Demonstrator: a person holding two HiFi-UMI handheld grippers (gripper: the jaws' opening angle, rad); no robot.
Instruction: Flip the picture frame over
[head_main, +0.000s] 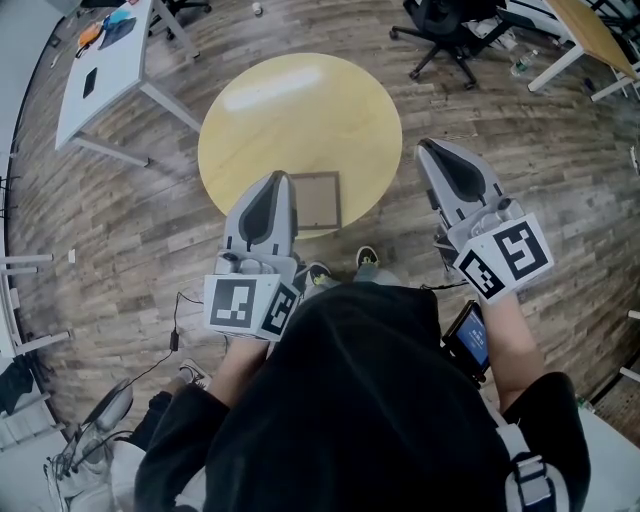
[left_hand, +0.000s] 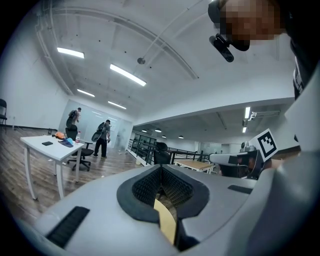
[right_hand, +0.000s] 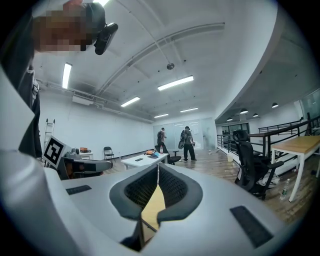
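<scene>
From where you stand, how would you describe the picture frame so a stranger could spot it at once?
Look for the round pale-yellow table on the wood-plank floor. At its edge nearest the person, just right of the left hand-held gripper, a small rectangular brown picture frame lies flat. It is the only thing on that tabletop.

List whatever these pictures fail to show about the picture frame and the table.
- Picture frame, head view: its left edge is hidden behind the left gripper, and it is too small to tell whether front or back faces up.
- Both gripper views: the frame does not appear, since they look level across the room.
- Round table, head view: its legs are hidden under its own top.
</scene>
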